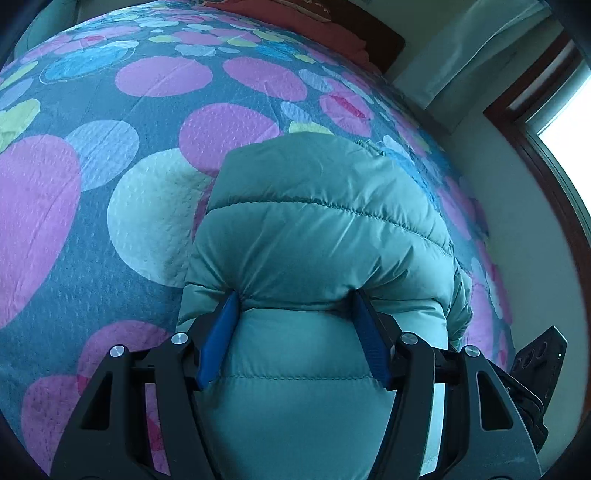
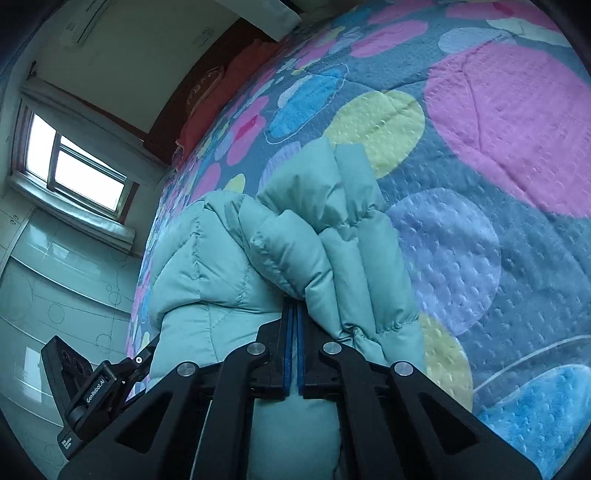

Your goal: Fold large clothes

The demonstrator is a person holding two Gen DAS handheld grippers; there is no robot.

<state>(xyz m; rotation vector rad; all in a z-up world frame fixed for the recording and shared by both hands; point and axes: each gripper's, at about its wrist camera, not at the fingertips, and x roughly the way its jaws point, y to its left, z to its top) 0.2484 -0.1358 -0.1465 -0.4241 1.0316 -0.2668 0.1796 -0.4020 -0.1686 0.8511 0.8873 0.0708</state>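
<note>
A teal quilted puffer jacket (image 1: 317,229) lies bunched on a bed covered by a spotted quilt (image 1: 110,206). My left gripper (image 1: 295,306) has its blue pads (image 1: 218,339) spread wide around a thick padded roll of the jacket, pressing into both sides of it. In the right wrist view the jacket (image 2: 207,266) is folded over itself, with a sleeve or edge (image 2: 332,236) draped forward. My right gripper (image 2: 294,314) is shut, its pads together, pinching a fold of the jacket at the tips.
The quilt (image 2: 480,184) spreads far beyond the jacket. A red pillow (image 1: 321,26) and dark headboard (image 1: 384,44) are at the bed's far end. A window (image 2: 77,166) and wall cabinets (image 2: 55,295) flank the bed. The other gripper's body (image 2: 92,391) shows at lower left.
</note>
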